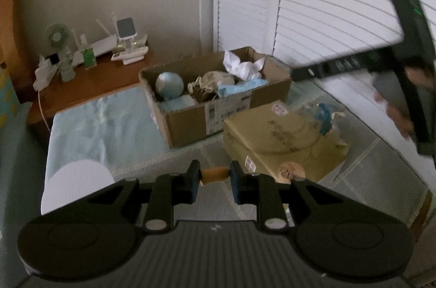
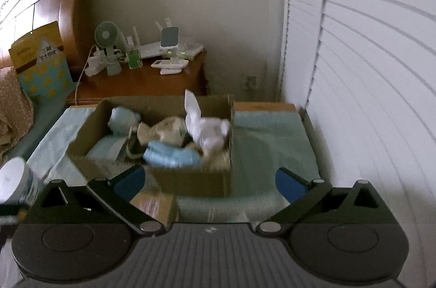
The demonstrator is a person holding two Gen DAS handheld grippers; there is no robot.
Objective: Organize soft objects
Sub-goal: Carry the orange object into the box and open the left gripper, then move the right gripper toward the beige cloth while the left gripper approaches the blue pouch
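An open cardboard box point(image 1: 190, 122) stands on the bed and holds soft things: a pale blue ball-shaped toy point(image 1: 169, 83), a crumpled beige cloth point(image 1: 209, 82), a white cloth point(image 1: 241, 66) and a light blue cloth point(image 1: 241, 86). The box also shows in the right wrist view point(image 2: 190, 179), with the white cloth point(image 2: 208, 134) and blue cloth point(image 2: 170, 156) inside. My left gripper point(image 1: 214, 180) is nearly shut, with a small tan object point(image 1: 214, 175) between its pads; whether it is gripped is unclear. My right gripper point(image 2: 209, 180) is open and empty, and shows at the right of the left wrist view point(image 1: 408, 70).
A closed parcel box point(image 1: 283, 141) lies right of the open box. A wooden nightstand point(image 2: 141, 83) behind carries a green fan point(image 2: 106, 36), a router and small devices. A white round container point(image 2: 13, 179) sits at the left. White louvred doors point(image 2: 368, 70) close the right side.
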